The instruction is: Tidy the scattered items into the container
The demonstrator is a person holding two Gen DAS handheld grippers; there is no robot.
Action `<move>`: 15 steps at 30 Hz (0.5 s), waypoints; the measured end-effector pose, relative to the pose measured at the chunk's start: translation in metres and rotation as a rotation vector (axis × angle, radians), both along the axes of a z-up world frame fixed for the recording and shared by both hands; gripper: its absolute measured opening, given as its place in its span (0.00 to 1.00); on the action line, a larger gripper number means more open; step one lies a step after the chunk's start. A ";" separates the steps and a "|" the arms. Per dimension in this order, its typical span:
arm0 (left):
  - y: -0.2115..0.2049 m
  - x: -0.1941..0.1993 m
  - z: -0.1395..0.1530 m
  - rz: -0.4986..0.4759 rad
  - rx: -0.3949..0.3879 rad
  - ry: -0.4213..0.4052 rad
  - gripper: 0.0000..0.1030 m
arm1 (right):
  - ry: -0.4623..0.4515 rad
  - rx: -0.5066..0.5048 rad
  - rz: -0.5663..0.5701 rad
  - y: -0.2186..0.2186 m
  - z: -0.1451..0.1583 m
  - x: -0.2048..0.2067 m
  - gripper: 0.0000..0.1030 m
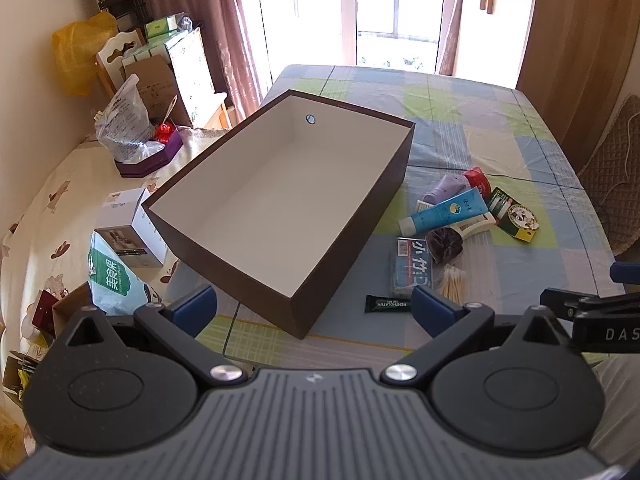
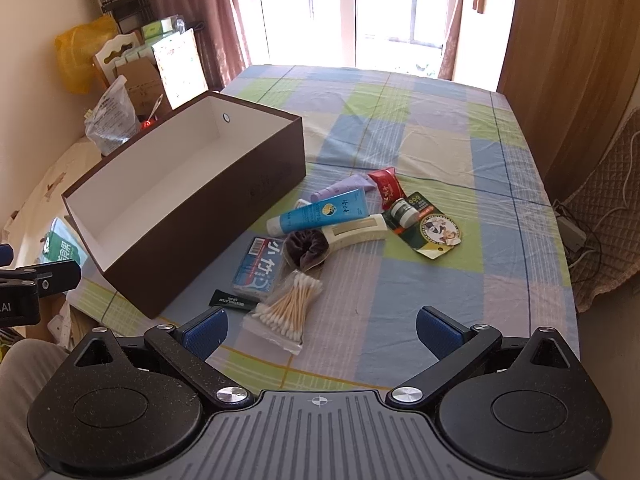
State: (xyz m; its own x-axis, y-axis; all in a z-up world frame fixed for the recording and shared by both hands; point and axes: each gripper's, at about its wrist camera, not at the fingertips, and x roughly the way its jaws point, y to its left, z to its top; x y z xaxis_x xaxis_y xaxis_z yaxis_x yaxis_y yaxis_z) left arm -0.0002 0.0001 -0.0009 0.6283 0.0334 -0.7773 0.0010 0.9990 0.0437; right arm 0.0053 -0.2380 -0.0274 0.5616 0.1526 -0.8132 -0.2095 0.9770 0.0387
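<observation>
A brown box point(image 1: 352, 240) point(image 2: 208, 240) with a white inside stands open on the checked tablecloth, nothing in it. To its right lies a heap of small items: a blue tube point(image 2: 320, 212) point(image 1: 446, 212), a purple tube point(image 2: 344, 188), a red packet point(image 2: 386, 184), a cream clip point(image 2: 356, 232), a dark scrunchie point(image 2: 306, 248), a blue tissue pack point(image 2: 260, 268) point(image 1: 412, 268), a bag of cotton swabs point(image 2: 286, 312), a small black tube point(image 2: 234, 301) and a green carded item point(image 2: 430, 228). My left gripper point(image 1: 314, 308) hangs open before the box's near corner. My right gripper point(image 2: 322, 330) is open, just short of the swabs.
Left of the box, a second table carries a white carton point(image 1: 132, 228), a green-white pouch point(image 1: 116, 280) and a plastic bag point(image 1: 124, 124). Cardboard boxes and a yellow bag point(image 1: 80, 56) stand behind. A padded chair point(image 2: 604, 216) sits at the right; bare tablecloth point(image 2: 400, 120) stretches toward the window.
</observation>
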 end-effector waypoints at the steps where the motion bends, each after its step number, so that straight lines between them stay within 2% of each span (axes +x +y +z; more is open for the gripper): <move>1: 0.000 0.000 -0.001 -0.002 0.001 0.004 0.99 | 0.001 -0.001 -0.005 0.000 0.000 0.000 1.00; 6: 0.001 -0.002 -0.008 -0.012 0.007 0.023 0.99 | 0.013 0.032 -0.022 -0.007 -0.005 0.000 1.00; 15: -0.004 0.004 -0.010 -0.012 0.023 0.053 0.99 | 0.016 0.018 -0.024 -0.005 -0.006 0.002 1.00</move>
